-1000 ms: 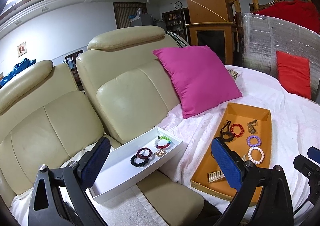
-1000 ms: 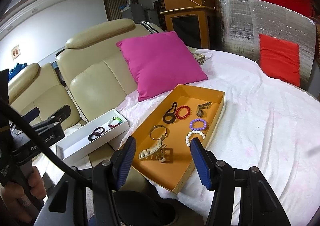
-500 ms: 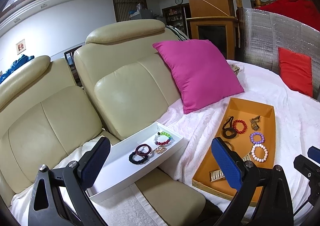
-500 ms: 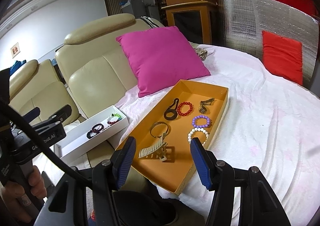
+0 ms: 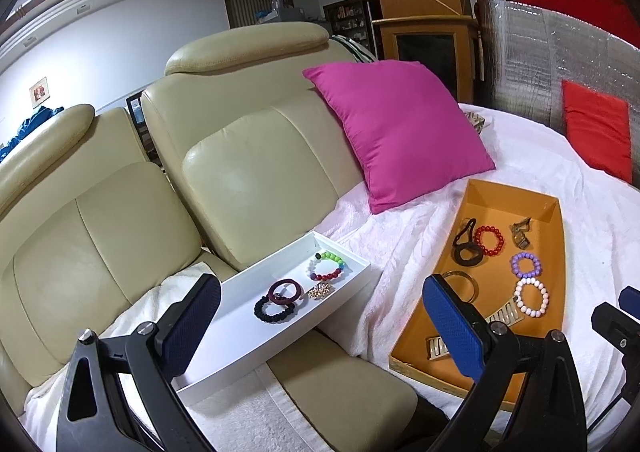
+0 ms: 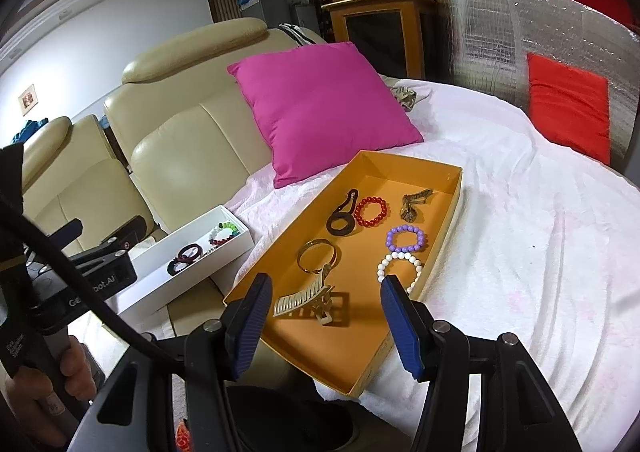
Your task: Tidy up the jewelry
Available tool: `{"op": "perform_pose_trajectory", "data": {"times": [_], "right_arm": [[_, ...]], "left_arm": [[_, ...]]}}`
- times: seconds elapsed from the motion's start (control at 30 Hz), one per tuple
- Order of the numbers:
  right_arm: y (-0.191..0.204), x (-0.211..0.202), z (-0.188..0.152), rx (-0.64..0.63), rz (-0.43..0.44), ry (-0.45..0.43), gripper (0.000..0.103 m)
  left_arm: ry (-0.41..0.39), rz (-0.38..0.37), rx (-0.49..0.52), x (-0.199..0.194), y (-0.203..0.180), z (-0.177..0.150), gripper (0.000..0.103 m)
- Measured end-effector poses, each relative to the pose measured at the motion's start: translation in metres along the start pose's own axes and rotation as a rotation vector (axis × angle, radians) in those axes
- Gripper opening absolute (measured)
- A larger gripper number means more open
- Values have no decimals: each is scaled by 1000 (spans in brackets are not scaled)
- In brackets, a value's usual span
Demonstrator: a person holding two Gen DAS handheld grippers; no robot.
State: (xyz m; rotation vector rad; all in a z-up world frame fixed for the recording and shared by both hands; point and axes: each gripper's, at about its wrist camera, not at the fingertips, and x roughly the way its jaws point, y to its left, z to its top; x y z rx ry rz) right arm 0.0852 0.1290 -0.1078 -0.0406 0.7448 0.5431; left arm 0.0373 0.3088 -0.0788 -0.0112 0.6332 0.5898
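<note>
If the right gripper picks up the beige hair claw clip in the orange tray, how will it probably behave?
The hair claw clip looks like rigid plastic, so it should hold its shape. It rests on curved teeth, so a push would probably rock or tip it. Its smooth tapered sides may slip between the right gripper pads. In the orange tray it lies apart from the bracelets.

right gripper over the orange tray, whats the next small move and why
Probably lower the right gripper onto the beige hair claw clip and close. Its jaws are open and empty, and the clip lies right between the fingertips at the near end of the orange tray. The white tray already holds some bracelets, so the clip seems the handiest piece to move next.
</note>
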Motion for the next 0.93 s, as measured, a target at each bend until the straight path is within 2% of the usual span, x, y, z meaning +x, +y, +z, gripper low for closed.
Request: {"op": "perform_pose_trajectory", "data": {"times": [0.6,0.77,0.87,0.93], "right_arm": [[-9,37,5,8,-1,37,60],[-13,39,6,8,8,24,60],[-30,30,7,45,-3,-9,60],[-54,15,9,76,-28,-47,60]], "left_arm": [[45,27,15,30,-12,0,101],[16,31,42,24,-21,3,101],[-6,-21,83,13,-43,13,101],[-29,-88,123,1,-70,26,101]]}}
